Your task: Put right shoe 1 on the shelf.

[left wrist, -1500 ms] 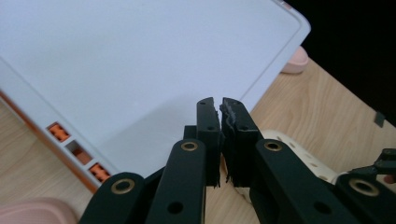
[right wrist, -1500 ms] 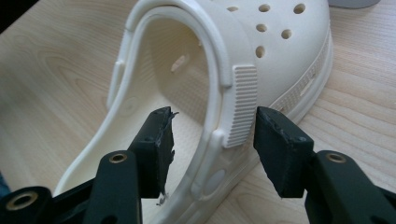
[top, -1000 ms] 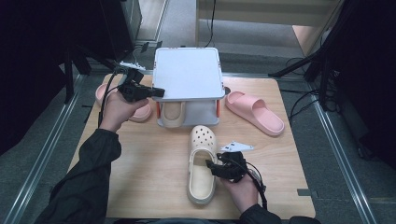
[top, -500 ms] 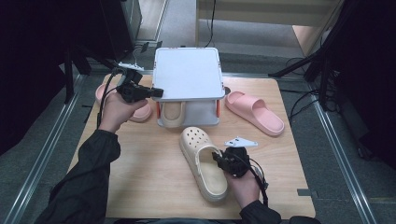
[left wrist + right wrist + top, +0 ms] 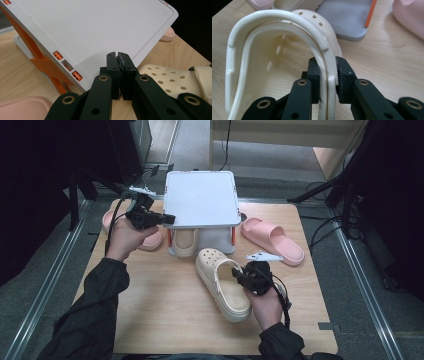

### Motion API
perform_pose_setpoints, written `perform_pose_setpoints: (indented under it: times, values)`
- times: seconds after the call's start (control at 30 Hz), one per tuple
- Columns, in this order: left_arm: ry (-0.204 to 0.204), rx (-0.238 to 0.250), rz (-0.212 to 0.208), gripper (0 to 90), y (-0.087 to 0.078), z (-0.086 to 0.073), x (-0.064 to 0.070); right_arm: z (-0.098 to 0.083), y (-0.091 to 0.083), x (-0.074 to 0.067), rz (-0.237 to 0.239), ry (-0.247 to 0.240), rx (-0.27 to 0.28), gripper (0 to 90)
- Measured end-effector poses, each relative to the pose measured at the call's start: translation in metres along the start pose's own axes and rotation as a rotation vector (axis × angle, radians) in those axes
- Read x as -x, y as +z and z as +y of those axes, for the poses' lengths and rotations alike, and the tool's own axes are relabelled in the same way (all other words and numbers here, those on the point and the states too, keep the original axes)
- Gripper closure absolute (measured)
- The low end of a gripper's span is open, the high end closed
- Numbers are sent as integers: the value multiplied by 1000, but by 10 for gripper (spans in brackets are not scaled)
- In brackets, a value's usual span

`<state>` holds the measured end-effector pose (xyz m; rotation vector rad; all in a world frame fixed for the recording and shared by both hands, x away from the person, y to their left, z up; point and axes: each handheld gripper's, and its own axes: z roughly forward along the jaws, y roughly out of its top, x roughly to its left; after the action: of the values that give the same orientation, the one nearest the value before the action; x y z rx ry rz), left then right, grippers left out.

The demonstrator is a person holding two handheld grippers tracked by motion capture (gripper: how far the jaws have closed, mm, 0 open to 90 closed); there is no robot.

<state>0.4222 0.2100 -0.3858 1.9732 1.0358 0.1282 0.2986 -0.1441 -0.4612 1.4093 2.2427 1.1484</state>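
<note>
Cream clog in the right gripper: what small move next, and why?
Probably carry the cream clog toward the open space under the white rack, toe first. The right gripper is clamped on its side wall, and its twin already sits under that rack while the left gripper, shut, rests at the rack's edge.

Under the grey rack (image 5: 201, 197), most of a second cream clog (image 5: 183, 242) is hidden. Left of the rack, a pink slipper (image 5: 150, 240) is largely covered by the left gripper (image 5: 167, 218) and its hand. The rack's far corners are cut off in the left gripper view.
</note>
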Motion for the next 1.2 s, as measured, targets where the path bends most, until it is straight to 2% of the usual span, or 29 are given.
perform_pose_setpoints:
  times: [0.3,0.53,0.7,0.87,1.03,1.2]
  values:
    - [-3,4,-11,880,0,-1,-1,33,6,9,-39,-10,25,771]
    - [-1,5,-14,882,0,-1,-2,53,23,15,-69,-6,6,770]
    - [-1,6,-20,883,0,-1,-3,59,39,20,-91,19,3,769]
    - [-14,10,-32,884,0,-2,-4,62,52,18,-111,35,26,766]
    - [-9,10,-34,884,0,-2,-4,65,65,15,-151,37,21,762]
    - [-14,12,-35,885,0,-2,-5,63,76,15,-148,55,18,757]
